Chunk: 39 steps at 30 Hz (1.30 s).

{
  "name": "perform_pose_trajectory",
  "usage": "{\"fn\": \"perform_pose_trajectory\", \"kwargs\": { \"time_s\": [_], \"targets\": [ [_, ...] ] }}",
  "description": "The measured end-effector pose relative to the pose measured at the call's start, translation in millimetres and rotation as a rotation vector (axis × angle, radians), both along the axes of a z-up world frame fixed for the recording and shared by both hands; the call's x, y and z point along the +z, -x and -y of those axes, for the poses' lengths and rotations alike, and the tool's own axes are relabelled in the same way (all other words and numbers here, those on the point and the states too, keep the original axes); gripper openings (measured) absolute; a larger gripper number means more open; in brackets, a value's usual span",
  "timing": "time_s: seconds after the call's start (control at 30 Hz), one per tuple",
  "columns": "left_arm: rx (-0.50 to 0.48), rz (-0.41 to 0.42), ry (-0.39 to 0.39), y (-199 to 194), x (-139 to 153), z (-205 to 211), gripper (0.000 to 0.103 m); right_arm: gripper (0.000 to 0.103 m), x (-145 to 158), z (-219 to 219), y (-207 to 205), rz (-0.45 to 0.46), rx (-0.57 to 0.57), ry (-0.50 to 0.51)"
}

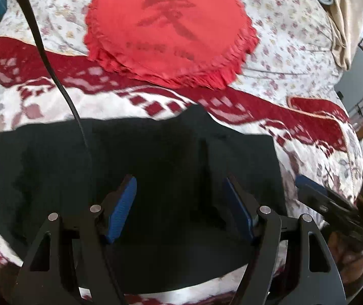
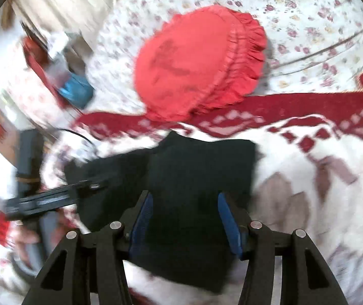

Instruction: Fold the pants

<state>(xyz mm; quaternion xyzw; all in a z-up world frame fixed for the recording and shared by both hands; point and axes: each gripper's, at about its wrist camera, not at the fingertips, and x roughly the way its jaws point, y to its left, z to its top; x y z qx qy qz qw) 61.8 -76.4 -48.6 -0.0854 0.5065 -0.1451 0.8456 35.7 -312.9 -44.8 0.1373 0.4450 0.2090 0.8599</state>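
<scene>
Left wrist view: left gripper [image 1: 180, 186] is spread wide, released, its 2 blue pads [image 1: 121, 209] well apart with nothing between them, hovering over the black pants [image 1: 156, 152]. The pants lie folded into a compact dark block on the blanket [image 1: 42, 101], a white one with a dark red pattern, and fill the near-middle of the frame directly under and just beyond the fingertips; I cannot tell whether the pads touch the cloth. A black cable [image 1: 54, 71] runs from the far left down across the pants' left part. Far of the pants sits a round red cushion [image 1: 171, 30] with a frilled edge and a dark printed mark, resting on a floral sheet [image 1: 283, 38]. At the near right edge the right gripper [image 1: 333, 208] pokes in beside the pants' right side, blurred. Right wrist view: right gripper [image 2: 185, 212] is also released, pads apart, empty, positioned above the near-right part of the pants [image 2: 194, 172]; the fold's right edge lies just right of the gripper's line and the garment extends left. The left gripper [image 2: 62, 193] shows at the left, blurred, over the pants' left end. The red cushion [image 2: 196, 63] lies far of the pants, a blue object [image 2: 76, 90] at far left, too blurred to identify.
</scene>
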Motion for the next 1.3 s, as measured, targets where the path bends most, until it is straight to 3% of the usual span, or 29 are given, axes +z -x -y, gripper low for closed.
{"fn": "perform_pose_trajectory", "kwargs": {
  "time_s": [0.2, 0.3, 0.4, 0.5, 0.67, 0.8, 0.97, 1.1, 1.3],
  "targets": [
    [0.003, -0.013, -0.053, 1, -21, 30, 0.071, 0.051, -20, -3, -18, -0.020, -0.021, 0.043],
    [0.001, -0.035, -0.038, 6, -30, 39, 0.067, 0.051, -26, -4, -28, -0.030, -0.032, 0.077],
    [-0.005, -0.006, -0.081, 13, -28, 42, 0.065, 0.051, -21, -11, -31, 0.000, -0.012, 0.111],
    [0.022, -0.017, -0.075, 14, -28, 35, 0.065, 0.051, -19, -22, -38, 0.030, 0.020, 0.102],
    [0.047, -0.018, -0.075, 22, -23, 24, 0.065, 0.051, -40, -54, -63, 0.036, 0.078, 0.281],
    [0.064, 0.016, -0.120, 34, -11, 15, 0.065, 0.051, -33, -63, -64, 0.055, 0.094, 0.359],
    [0.104, 0.072, -0.158, 48, 1, -1, 0.065, 0.052, -12, -65, -33, 0.084, 0.113, 0.311],
    [0.153, 0.094, -0.187, 55, 3, -17, 0.065, 0.052, -31, -91, -13, 0.052, 0.191, 0.356],
    [0.205, 0.096, -0.198, 63, 4, -35, 0.065, 0.053, -14, -86, -9, 0.066, 0.153, 0.329]
  ]
}}
